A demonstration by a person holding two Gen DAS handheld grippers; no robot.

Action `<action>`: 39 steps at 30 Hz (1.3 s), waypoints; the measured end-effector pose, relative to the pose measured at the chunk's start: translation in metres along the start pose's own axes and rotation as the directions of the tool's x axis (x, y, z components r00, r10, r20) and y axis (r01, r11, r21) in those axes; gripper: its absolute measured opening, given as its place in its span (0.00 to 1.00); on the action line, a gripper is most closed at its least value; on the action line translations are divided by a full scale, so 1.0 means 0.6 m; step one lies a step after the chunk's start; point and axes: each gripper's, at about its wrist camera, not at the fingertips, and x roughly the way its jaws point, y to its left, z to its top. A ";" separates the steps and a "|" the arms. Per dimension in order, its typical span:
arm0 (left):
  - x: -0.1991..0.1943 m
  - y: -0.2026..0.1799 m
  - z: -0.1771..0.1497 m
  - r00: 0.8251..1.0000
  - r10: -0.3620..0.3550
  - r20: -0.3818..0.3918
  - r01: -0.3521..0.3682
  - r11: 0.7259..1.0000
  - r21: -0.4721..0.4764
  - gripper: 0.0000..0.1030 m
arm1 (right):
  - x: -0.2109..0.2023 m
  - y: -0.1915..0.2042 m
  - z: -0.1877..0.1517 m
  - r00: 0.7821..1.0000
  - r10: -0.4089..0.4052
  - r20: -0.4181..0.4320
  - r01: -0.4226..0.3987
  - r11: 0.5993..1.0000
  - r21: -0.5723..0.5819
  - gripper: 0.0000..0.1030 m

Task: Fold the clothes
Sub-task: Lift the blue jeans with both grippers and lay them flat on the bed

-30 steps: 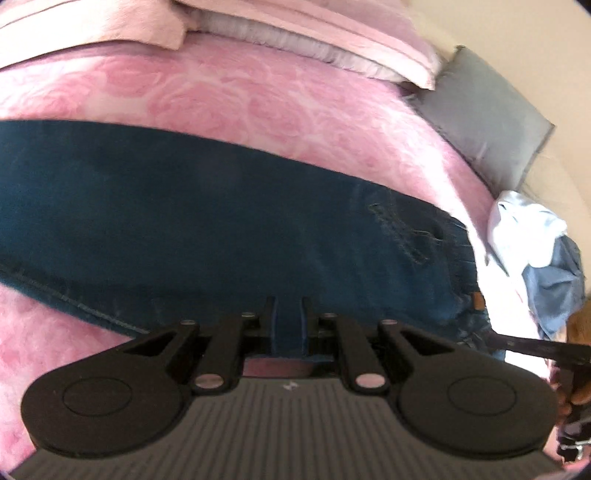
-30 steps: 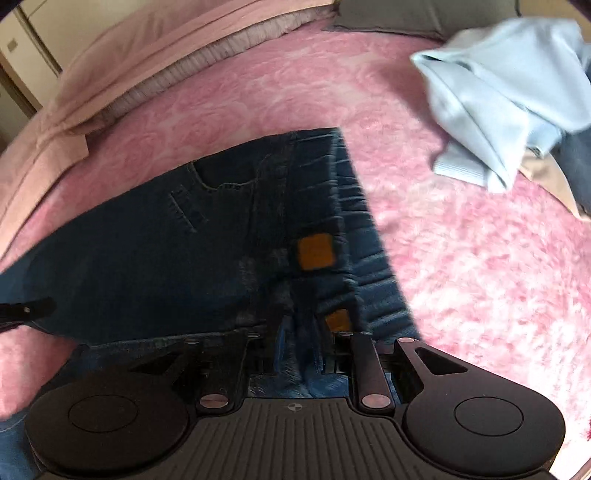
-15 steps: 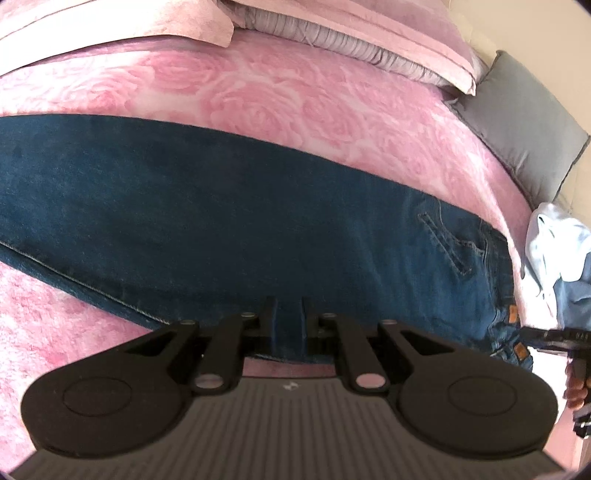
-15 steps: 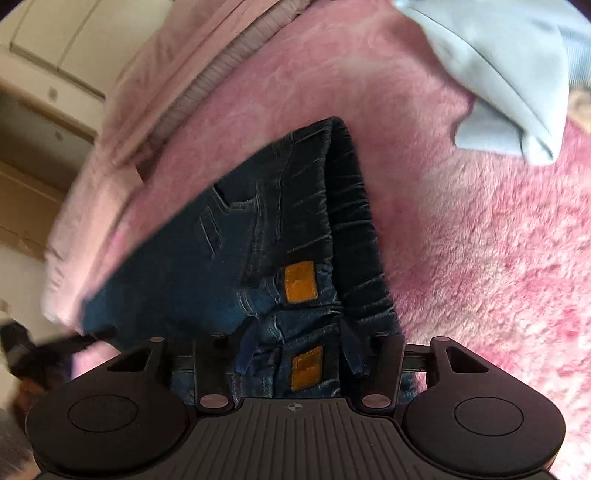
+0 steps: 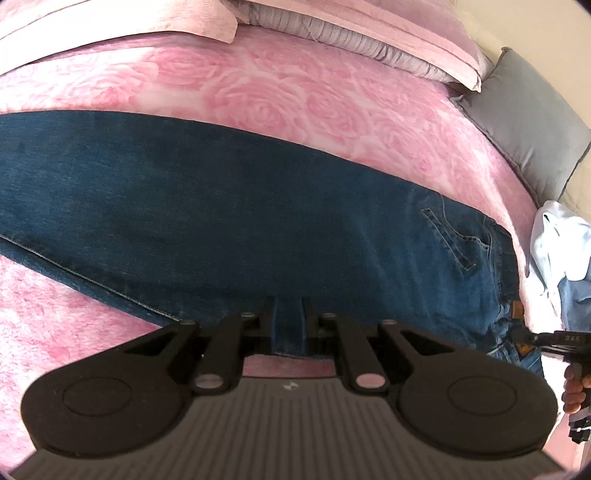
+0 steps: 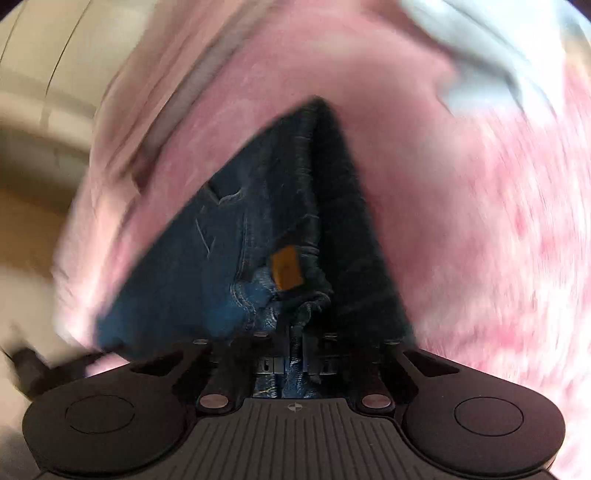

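Note:
Dark blue jeans [image 5: 229, 218] lie stretched lengthwise across the pink rose-patterned bedspread [image 5: 280, 96]. My left gripper [image 5: 288, 321] is shut on the near edge of the jeans, denim pinched between its fingers. My right gripper [image 6: 295, 347] is shut on the bunched waistband by the orange label [image 6: 286, 267]; that view is blurred. In the left wrist view the right gripper [image 5: 517, 334] shows at the far right, at the waistband end of the jeans.
Pink pillows [image 5: 369, 22] and a grey cushion [image 5: 532, 122] lie at the head of the bed. A pale blue garment [image 5: 557, 240] sits to the right of the jeans; it also shows in the right wrist view [image 6: 480, 55]. A cream wardrobe [image 6: 40, 74] stands at the left.
Both grippers have lifted and pulled the jeans taut. The right gripper has closed tighter on the waistband and tilted up fast, blurring its view. The left view now shows more of the leg.

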 end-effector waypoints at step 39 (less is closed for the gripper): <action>-0.042 0.009 -0.061 1.000 0.016 0.012 -0.017 0.999 0.038 0.08 | -0.061 0.030 -0.101 0.744 -0.635 0.208 0.650 0.760 -0.004 0.00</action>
